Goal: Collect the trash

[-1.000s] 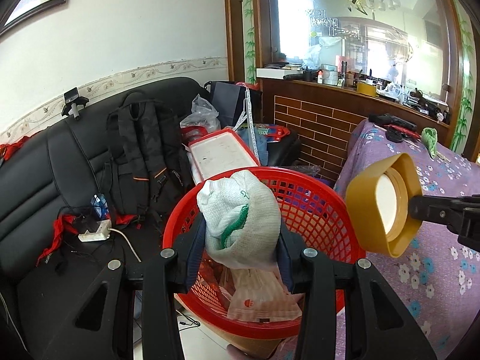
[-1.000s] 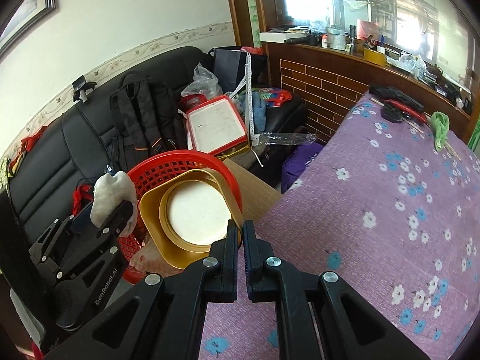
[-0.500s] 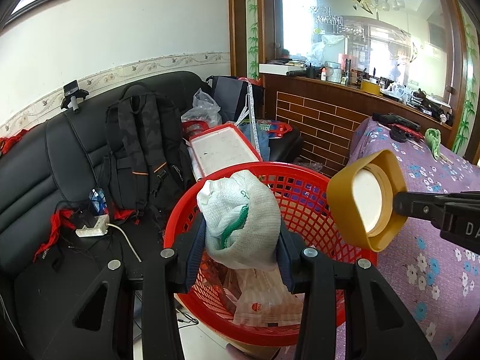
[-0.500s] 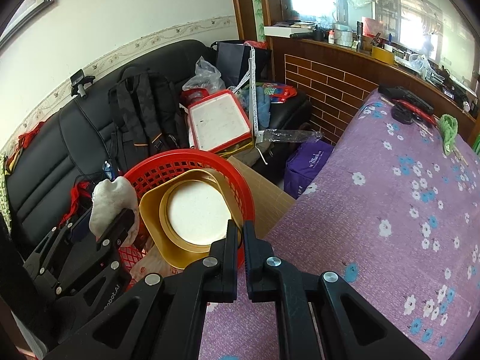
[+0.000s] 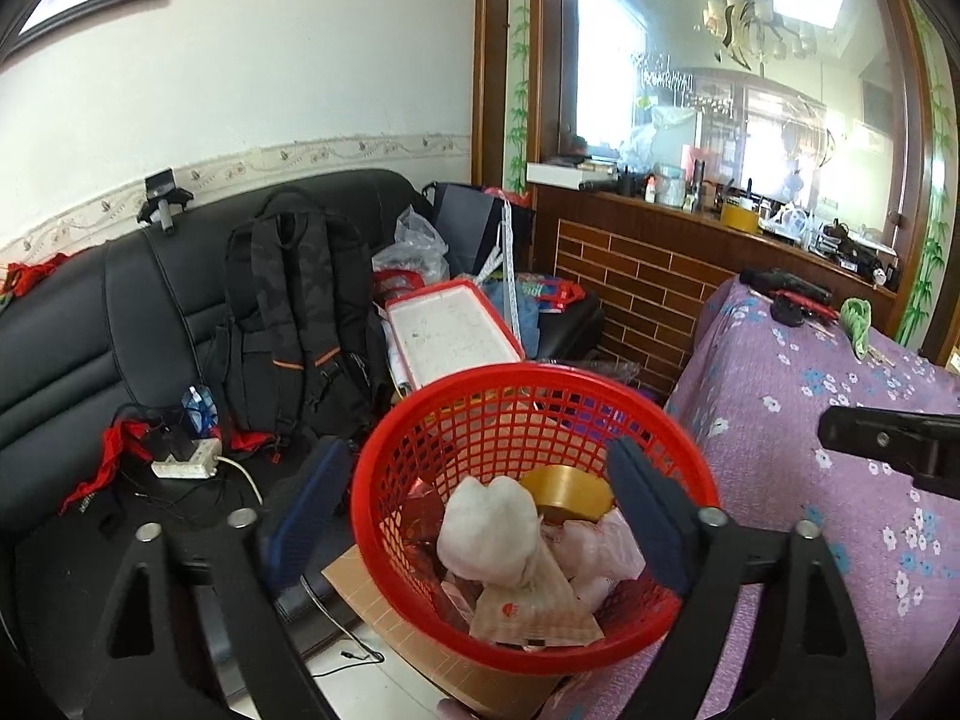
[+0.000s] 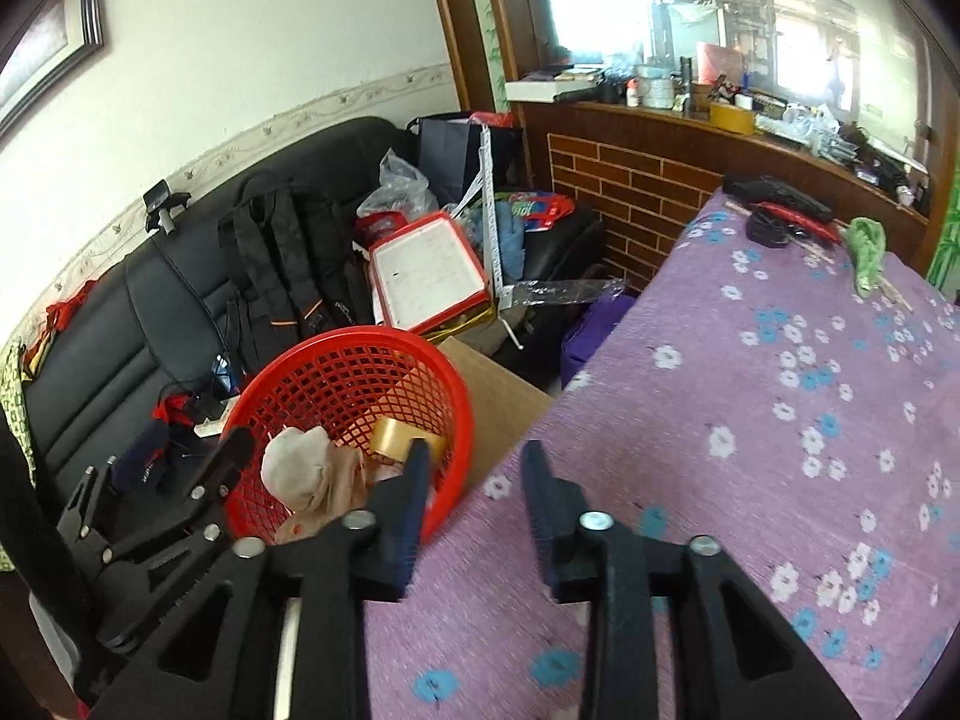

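1. The left gripper point(image 5: 480, 498) is hovering low over the red mesh basket point(image 5: 630, 414), its blue-padded fingers point(image 5: 306, 495) spread wide on either side of the rim and holding nothing.
2. The right gripper point(image 6: 471, 492) is pointing forward over the near edge of the purple flowered desk point(image 6: 780, 420), its jaws standing apart and empty; its left finger is crossing the right rim of the basket point(image 6: 336, 354) in this view.
3. In the left wrist view, the tip of the right gripper point(image 5: 888, 441) is reaching in from the right edge, above the desk point(image 5: 810, 360) and well apart from the basket.
4. A white cloth bundle point(image 5: 486, 528) is lying inside the basket on crumpled paper wrappers point(image 5: 528, 606), just left of a gold bowl point(image 5: 567, 495) resting on its side among the trash.
5. The basket is sitting on a brown cardboard box point(image 6: 498, 390) to the left of the desk.
6. Beyond it, a black backpack point(image 5: 300, 318) is leaning upright on a black sofa point(image 5: 78, 348).
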A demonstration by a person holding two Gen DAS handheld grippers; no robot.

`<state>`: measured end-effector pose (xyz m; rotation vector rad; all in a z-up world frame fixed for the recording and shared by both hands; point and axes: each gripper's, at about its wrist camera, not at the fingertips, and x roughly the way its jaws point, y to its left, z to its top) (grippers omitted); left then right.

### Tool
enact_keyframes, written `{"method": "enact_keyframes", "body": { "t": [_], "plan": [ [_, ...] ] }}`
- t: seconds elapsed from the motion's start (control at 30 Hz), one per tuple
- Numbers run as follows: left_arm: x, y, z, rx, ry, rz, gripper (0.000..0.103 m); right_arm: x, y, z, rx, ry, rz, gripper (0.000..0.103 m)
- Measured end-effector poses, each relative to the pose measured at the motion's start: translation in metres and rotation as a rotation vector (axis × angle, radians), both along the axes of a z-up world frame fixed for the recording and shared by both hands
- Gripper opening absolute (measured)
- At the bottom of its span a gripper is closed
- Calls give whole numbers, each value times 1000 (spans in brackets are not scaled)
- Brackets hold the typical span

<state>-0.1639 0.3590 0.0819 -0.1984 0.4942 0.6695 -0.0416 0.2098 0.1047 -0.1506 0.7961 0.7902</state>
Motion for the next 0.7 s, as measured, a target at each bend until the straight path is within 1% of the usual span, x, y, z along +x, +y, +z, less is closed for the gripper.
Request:
{"method": "enact_keyframes", "body": {
  "t": [0.03, 0.07, 0.1, 0.13, 0.2, 0.27, 0.4, 0.47, 0.53, 0.7],
  "plan": [
    [-3, -3, 2, 7, -5, -1, 92, -4, -6, 1, -4, -13, -13, 53],
    [-5, -8, 3, 14, -9, -3, 93, -5, -10, 1, -5, -21, -19, 62],
    [-8, -12, 5, 23, -13, -3, 95, -9, -15, 2, -9, -34, -25, 67],
    [-10, -15, 6, 28, -14, -1, 98, -14, -20, 2, -20, -50, -33, 69],
    [-13, -22, 7, 44, -12, 12, 99, -21, -28, 2, -48, -87, -53, 80],
    [-17, -26, 8, 54, -8, 26, 99, -31, -36, 0, -80, -135, -71, 87],
    [-27, -31, 6, 59, 12, 58, 100, -50, -55, -4, -122, -211, -104, 93],
    [-31, -35, 4, 67, 34, 87, 101, -58, -66, -8, -138, -242, -119, 94],
    [-35, -41, 2, 82, 57, 118, 101, -64, -78, -11, -158, -260, -140, 95],
    [-43, -65, 1, 138, 79, 123, 101, -80, -111, -15, -168, -275, -186, 95]
  ]
}}
